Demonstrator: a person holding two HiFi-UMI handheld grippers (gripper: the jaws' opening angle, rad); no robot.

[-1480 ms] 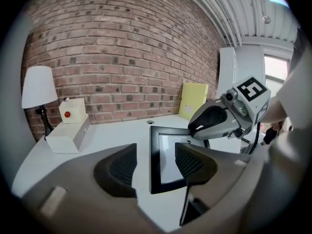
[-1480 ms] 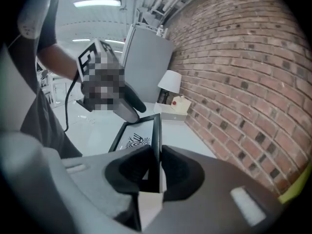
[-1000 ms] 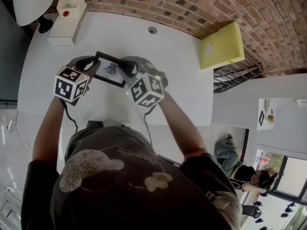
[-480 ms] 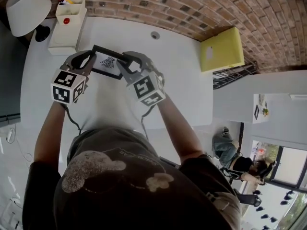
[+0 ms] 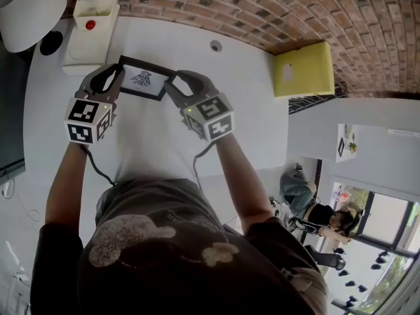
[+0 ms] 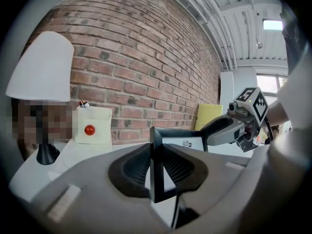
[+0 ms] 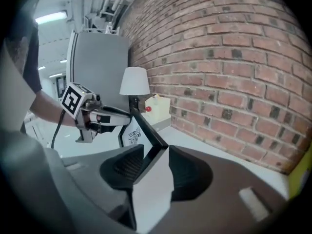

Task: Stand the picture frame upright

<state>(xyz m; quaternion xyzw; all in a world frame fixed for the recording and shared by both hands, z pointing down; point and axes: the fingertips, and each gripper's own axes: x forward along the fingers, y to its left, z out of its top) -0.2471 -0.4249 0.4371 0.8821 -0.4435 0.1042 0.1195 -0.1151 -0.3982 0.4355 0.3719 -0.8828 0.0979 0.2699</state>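
Note:
The black picture frame (image 5: 144, 79) with a white print stands tilted near the back of the white table (image 5: 230, 117), held between both grippers. My left gripper (image 5: 107, 79) is shut on the frame's left edge (image 6: 156, 167); both pads press on it. My right gripper (image 5: 176, 84) is at the frame's right end. Its jaws are opening: the frame's edge (image 7: 148, 152) lies between them against the left pad, with a gap to the right pad. In the left gripper view the right gripper (image 6: 225, 129) shows at the frame's far corner. In the right gripper view the left gripper (image 7: 105, 118) shows beyond the frame.
A white lamp (image 5: 29, 8) and a white box with a red button (image 5: 90, 26) stand at the table's back left, close to the frame. A brick wall (image 5: 262, 12) runs behind. A yellow board (image 5: 303, 67) leans at the table's right. A cable grommet (image 5: 214, 45) sits near the wall.
Both grippers have carried the frame away from the person toward the brick wall. The right gripper's jaws have widened around the frame's edge.

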